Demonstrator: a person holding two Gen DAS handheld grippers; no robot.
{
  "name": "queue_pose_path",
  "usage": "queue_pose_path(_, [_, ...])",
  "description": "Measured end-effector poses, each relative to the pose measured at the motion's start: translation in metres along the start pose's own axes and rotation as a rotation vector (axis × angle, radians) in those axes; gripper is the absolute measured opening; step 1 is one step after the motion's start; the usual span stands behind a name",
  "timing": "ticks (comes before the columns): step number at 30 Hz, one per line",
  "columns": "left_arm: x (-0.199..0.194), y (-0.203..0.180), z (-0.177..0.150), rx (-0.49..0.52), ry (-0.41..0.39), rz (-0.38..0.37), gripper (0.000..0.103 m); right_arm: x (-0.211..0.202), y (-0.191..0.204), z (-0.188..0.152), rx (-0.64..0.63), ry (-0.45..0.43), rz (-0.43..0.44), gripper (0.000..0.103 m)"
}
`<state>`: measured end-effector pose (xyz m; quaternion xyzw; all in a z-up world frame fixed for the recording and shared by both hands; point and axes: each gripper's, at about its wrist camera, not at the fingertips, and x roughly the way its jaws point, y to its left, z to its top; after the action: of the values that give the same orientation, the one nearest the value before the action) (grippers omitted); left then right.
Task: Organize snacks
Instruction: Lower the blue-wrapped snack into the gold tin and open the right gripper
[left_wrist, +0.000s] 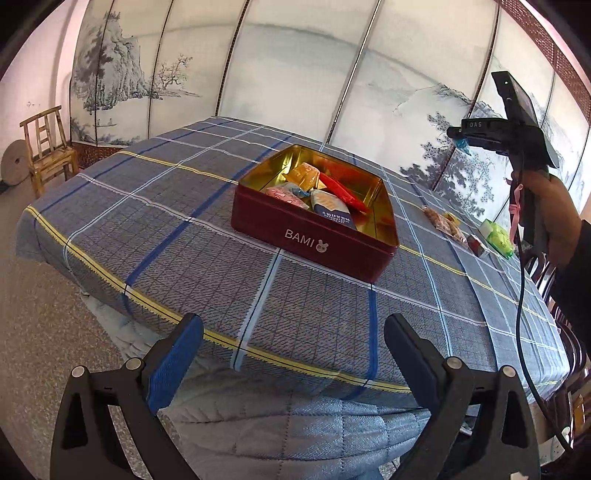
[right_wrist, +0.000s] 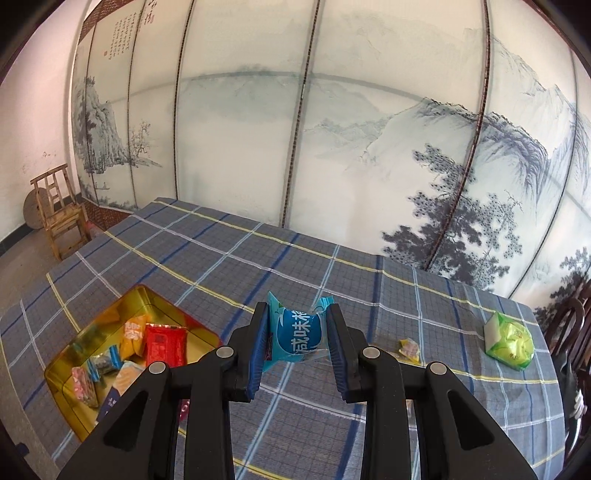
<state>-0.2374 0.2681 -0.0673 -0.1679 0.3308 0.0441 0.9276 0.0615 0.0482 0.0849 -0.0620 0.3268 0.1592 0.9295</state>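
Blue snack packet (right_wrist: 297, 332) pinched between right gripper (right_wrist: 297, 345) pads — left gripper (left_wrist: 293, 354) agape, empty.

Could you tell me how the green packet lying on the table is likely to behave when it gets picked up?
The green packet looks puffy and crinkled, so it probably squashes between the pads. Its glossy wrapper may slip. It seems light, and lying flat on the tablecloth, unlikely to roll.

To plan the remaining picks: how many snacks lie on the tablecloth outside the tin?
4, in a row right of the tin: brown packet, yellow sweet, red packet, then green packet. Others may be hidden.
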Motion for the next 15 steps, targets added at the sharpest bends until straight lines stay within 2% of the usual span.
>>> queue_pose_path(7, [-0.004,0.02,-0.006,-0.039,0.005,0.027,0.097,0.004,0.051,0.006,-0.042,0.002,0.071,0.032])
queue_pose_path(15, [-0.003,0.04,-0.013,-0.089,0.024,0.054,0.097,0.02,0.105,-0.009,-0.088,0.046,0.151,0.032])
